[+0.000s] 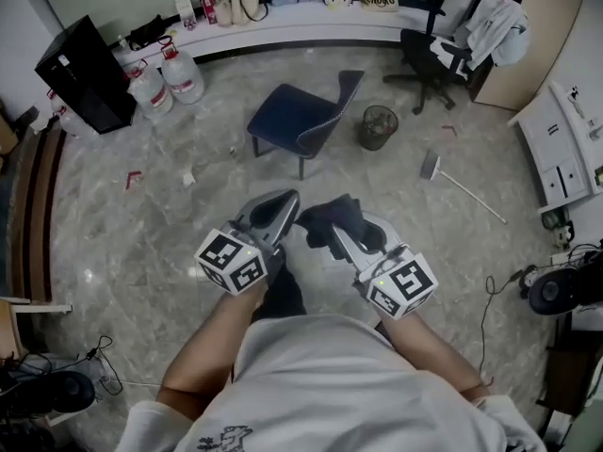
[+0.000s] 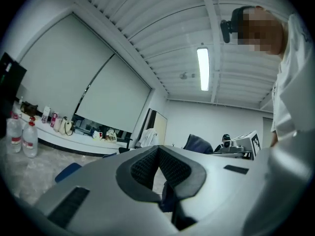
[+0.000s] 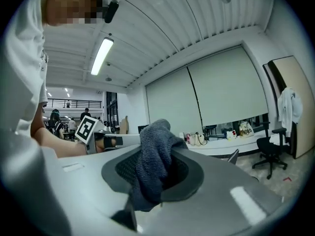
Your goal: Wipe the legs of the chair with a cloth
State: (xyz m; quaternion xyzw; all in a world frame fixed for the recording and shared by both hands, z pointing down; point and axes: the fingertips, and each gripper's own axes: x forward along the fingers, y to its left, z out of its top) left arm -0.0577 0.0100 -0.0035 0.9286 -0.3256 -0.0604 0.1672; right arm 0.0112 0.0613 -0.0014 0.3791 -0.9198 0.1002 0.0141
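Note:
A navy chair (image 1: 300,116) on thin dark legs stands on the marble floor, well ahead of both grippers. I hold both grippers close to my body, pointing toward it. My right gripper (image 1: 341,232) is shut on a dark grey-blue cloth (image 1: 330,217), which bunches up between the pads (image 3: 184,178) and sticks out above them (image 3: 153,151). My left gripper (image 1: 275,215) is beside it with its jaws together and nothing visibly held (image 2: 160,178). The chair shows small and low in the left gripper view (image 2: 69,171). In the right gripper view only its back edge (image 3: 231,156) shows.
A mesh waste bin (image 1: 377,127) stands just right of the chair. A long-handled scraper (image 1: 454,179) lies on the floor. Water bottles (image 1: 165,78) and a black cabinet (image 1: 85,73) are far left, a black office chair (image 1: 429,59) far right, a curved counter (image 1: 301,22) behind.

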